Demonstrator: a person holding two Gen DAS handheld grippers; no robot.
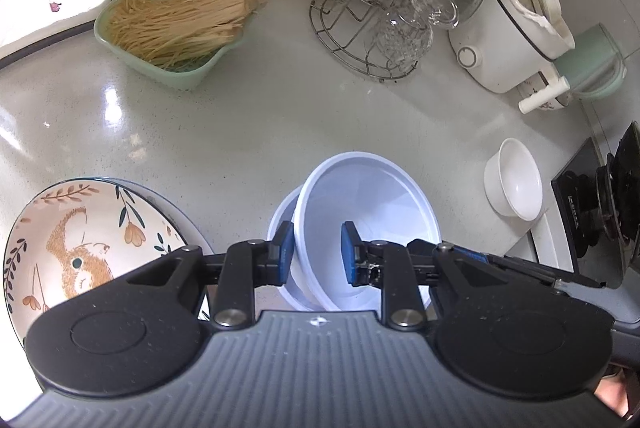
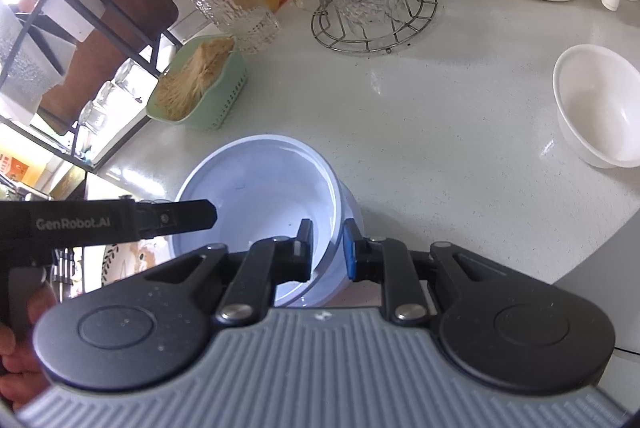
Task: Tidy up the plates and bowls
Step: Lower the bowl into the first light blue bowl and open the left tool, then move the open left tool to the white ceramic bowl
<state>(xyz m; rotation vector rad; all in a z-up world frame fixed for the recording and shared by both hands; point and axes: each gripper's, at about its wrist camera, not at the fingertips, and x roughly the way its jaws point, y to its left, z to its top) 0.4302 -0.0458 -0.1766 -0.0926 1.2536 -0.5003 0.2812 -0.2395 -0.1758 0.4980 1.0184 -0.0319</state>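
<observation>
Both grippers, left (image 1: 316, 254) and right (image 2: 328, 248), are straddling the upper blue bowl's (image 1: 360, 203) rim, jaws apart; lowering it level should nest it cleanly

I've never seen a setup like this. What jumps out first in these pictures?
Two black grippers, left gripper and right gripper, straddle opposite rims of the pale blue bowl, nested in another at the counter's near edge. Beside it lies a squirrel-painted plate; behind, a green basket of noodles.
</observation>
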